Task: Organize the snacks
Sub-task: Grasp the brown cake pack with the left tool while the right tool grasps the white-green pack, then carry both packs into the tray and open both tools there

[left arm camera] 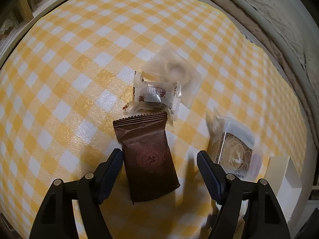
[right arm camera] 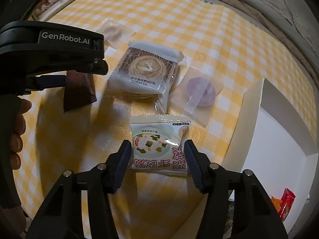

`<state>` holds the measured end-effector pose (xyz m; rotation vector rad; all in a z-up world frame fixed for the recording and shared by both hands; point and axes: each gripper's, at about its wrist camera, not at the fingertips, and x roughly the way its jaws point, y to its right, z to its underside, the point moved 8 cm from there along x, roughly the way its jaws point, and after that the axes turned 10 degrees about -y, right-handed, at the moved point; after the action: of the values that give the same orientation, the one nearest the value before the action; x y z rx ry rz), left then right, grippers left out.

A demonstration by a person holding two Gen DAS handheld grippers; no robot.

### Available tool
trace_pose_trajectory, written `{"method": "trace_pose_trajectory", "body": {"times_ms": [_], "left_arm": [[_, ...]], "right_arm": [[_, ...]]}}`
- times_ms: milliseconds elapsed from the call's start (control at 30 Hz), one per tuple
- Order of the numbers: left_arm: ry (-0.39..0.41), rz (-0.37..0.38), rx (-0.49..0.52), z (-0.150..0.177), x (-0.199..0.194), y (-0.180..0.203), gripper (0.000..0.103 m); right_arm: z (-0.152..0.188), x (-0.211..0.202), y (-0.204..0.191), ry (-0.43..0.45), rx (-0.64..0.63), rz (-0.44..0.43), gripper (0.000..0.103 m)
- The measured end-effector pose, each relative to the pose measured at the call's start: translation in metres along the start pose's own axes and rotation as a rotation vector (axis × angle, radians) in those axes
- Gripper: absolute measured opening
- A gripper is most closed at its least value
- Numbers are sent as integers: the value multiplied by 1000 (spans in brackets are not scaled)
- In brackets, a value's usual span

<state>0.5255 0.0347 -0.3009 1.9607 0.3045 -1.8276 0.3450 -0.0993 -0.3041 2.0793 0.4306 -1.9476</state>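
Note:
In the left wrist view a brown snack packet (left arm camera: 149, 157) lies on the yellow checked tablecloth (left arm camera: 69, 69) between the fingers of my open left gripper (left arm camera: 159, 157); the left finger is close to its edge. Beyond it lie a small white wrapped candy (left arm camera: 157, 92) and a clear-wrapped pale pastry (left arm camera: 175, 71). In the right wrist view my open right gripper (right arm camera: 157, 149) straddles a white soup packet with seaweed picture (right arm camera: 159, 145). The brown packet (right arm camera: 79, 91) shows there under the left gripper's body (right arm camera: 59, 49).
A deer-print packet (right arm camera: 143, 69) and a clear-wrapped purple pastry (right arm camera: 201, 93) lie beyond the right gripper; the deer packet also shows in the left view (left arm camera: 235, 151). A white box (right arm camera: 279, 119) at the right holds red-orange snack packets (right arm camera: 283, 203). The table's rim (left arm camera: 259, 20) runs behind.

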Motion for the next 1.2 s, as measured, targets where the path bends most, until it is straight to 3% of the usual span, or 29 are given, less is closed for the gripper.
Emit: {"method": "trace_pose_trajectory", "body": {"times_ms": [167, 400, 533, 933, 1200], "left_arm": [[19, -53, 8, 5, 4, 7, 73], [26, -122, -20, 8, 5, 7, 50], [15, -127, -4, 9, 3, 4, 44], [-15, -72, 48, 10, -9, -9, 41], [14, -13, 65, 20, -40, -13, 41]], "right_arm": [[1, 3, 2, -9, 20, -13, 52], [1, 4, 3, -8, 40, -33, 51], [-7, 7, 13, -8, 44, -30, 47], [-23, -10, 10, 34, 43, -20, 43], [-21, -32, 7, 96, 65, -28, 42]]}}
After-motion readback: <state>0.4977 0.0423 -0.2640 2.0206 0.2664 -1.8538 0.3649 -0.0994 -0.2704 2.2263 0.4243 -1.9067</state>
